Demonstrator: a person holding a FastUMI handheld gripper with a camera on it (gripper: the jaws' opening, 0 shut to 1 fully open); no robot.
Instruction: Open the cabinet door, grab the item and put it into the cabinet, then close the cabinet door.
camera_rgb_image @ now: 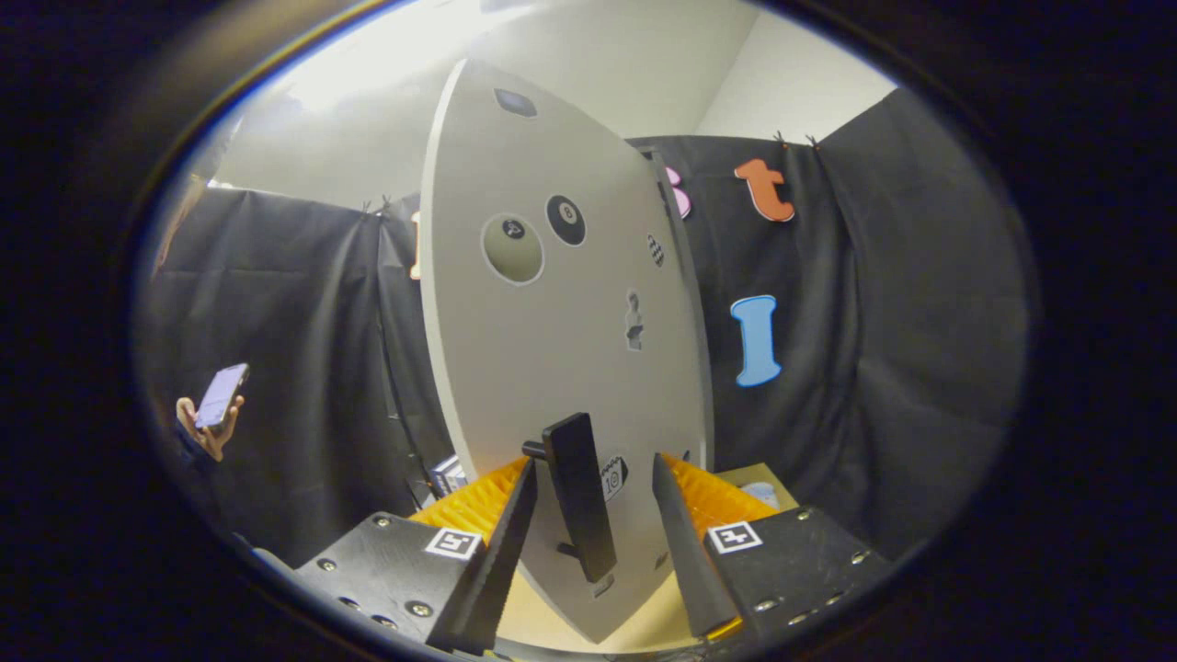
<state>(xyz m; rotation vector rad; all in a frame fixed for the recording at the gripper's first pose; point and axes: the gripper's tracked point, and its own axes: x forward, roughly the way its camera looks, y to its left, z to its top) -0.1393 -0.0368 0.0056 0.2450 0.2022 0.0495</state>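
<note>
Black cloth hangs at the far left, where a hand [204, 425] holds up a phone [222, 393]. Rightward stands the grey door [542, 349], edge-on and swung part open, stickers across its face. Its handle [579, 496] sits between the fingers of the hand-held gripper [593, 533], which are spread and not pressing it, probably placed so to swing the door. Whichever item is meant I cannot pick out; the counter [644, 625] lies below.

White cabinet door [552, 368], stickered, stands ajar, its black bar handle [579, 496] between the fingers.
</note>
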